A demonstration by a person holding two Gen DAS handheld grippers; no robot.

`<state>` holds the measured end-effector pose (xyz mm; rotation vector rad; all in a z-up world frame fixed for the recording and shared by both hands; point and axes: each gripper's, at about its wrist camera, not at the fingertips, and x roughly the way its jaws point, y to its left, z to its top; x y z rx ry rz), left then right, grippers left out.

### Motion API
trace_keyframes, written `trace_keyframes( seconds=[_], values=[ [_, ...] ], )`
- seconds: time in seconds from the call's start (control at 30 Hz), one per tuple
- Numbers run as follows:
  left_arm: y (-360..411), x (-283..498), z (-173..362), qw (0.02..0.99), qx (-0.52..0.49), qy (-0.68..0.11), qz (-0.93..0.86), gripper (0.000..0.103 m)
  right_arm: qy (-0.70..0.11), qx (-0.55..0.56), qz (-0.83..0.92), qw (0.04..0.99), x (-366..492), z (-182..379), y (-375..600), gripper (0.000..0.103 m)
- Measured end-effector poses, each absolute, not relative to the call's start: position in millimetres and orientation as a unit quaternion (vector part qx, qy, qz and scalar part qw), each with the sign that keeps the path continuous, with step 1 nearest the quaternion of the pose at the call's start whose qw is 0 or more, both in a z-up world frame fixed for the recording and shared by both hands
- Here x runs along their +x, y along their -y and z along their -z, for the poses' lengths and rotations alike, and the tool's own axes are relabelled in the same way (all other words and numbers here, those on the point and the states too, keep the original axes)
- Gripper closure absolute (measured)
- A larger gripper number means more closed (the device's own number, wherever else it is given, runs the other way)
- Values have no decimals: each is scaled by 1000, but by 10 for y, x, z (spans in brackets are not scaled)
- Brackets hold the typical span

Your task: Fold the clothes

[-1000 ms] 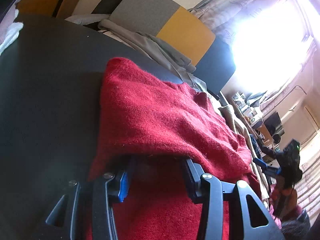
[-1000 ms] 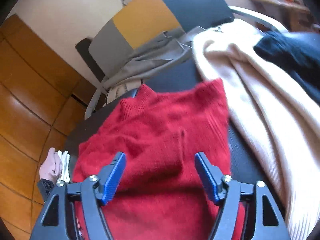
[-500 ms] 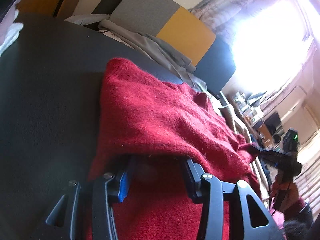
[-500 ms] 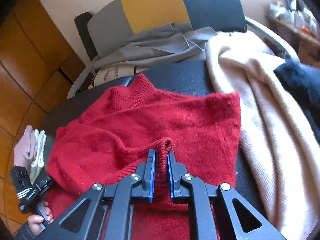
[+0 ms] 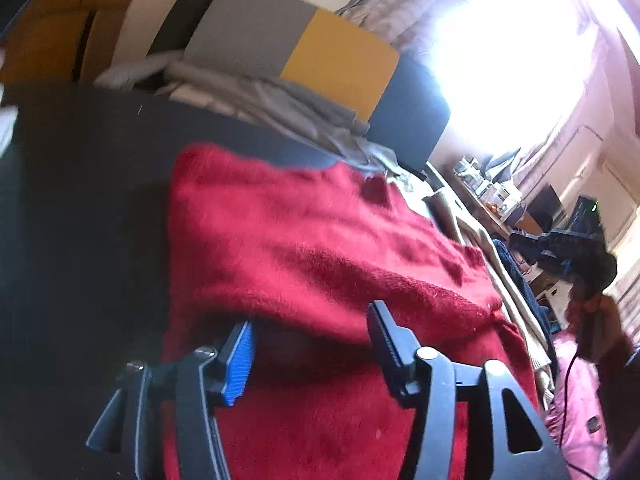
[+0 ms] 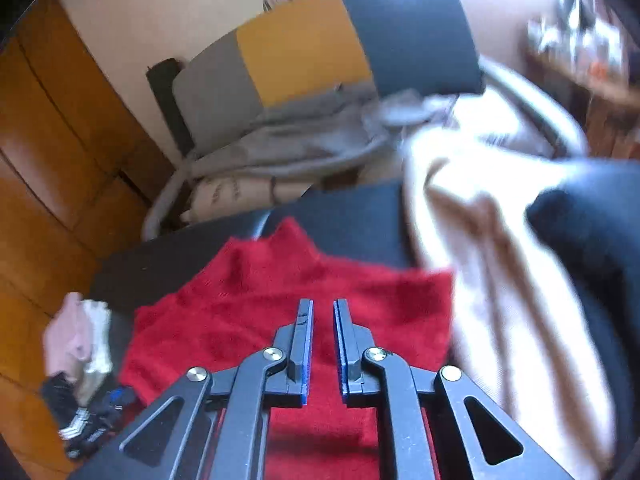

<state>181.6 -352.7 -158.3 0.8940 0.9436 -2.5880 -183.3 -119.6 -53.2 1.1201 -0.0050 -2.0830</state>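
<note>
The left gripper (image 5: 310,338) is spread wide at the lower centre of its frame, a fold of the red sweater (image 5: 320,248) draped over its tips. The right gripper (image 6: 322,342) is nearly closed with nothing visibly pinched between the pads. The sweater is spread mid-frame on the dark table (image 5: 80,200), beside a cream garment (image 6: 480,280). The raised layer should be carried evenly and laid flat, edges aligned.

One fuzzy red knit sweater (image 6: 288,312), one cream knit garment (image 6: 500,280), one crumpled grey garment (image 6: 304,140), one dark navy garment (image 6: 592,232).
</note>
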Motion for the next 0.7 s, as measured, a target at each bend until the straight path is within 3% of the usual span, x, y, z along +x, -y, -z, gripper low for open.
trace_keyframes(
  seconds=[0.03,0.1,0.17,0.27,0.33,0.4,0.47,0.53,0.57,0.63,0.67,0.7],
  values=[
    [3523,1849,1643,122,310,-331,883,46,4,448,809,381,-1839,610,1196,80],
    [3523,1868,1645,120,307,-338,882,45,8,466,796,386,-1852,767,1195,43],
    [3525,1879,1625,118,303,-343,881,44,12,484,783,390,-1865,923,1194,37],
    [3552,1878,1587,111,292,-359,879,41,19,510,763,397,-1884,1158,1193,37],
    [3572,1875,1526,108,275,-374,879,36,23,528,749,401,-1897,1314,1192,42],
    [3580,1868,1450,104,256,-384,881,29,-21,523,751,403,-1798,1335,1303,75],
    [3596,1815,1398,104,248,-388,882,23,-75,509,758,400,-1669,1313,1420,82],
    [3646,1709,1425,105,261,-391,876,24,-112,497,766,393,-1584,1263,1492,89],
    [3674,1656,1451,106,268,-396,872,30,-121,489,770,391,-1561,1210,1503,90],
    [3729,1595,1489,115,278,-404,864,63,-119,472,782,390,-1549,1048,1494,92],
    [3746,1590,1489,122,277,-404,863,88,-116,461,788,391,-1546,932,1489,92],
    [3762,1584,1489,128,276,-404,862,92,-111,449,794,395,-1548,792,1485,92]
  ],
)
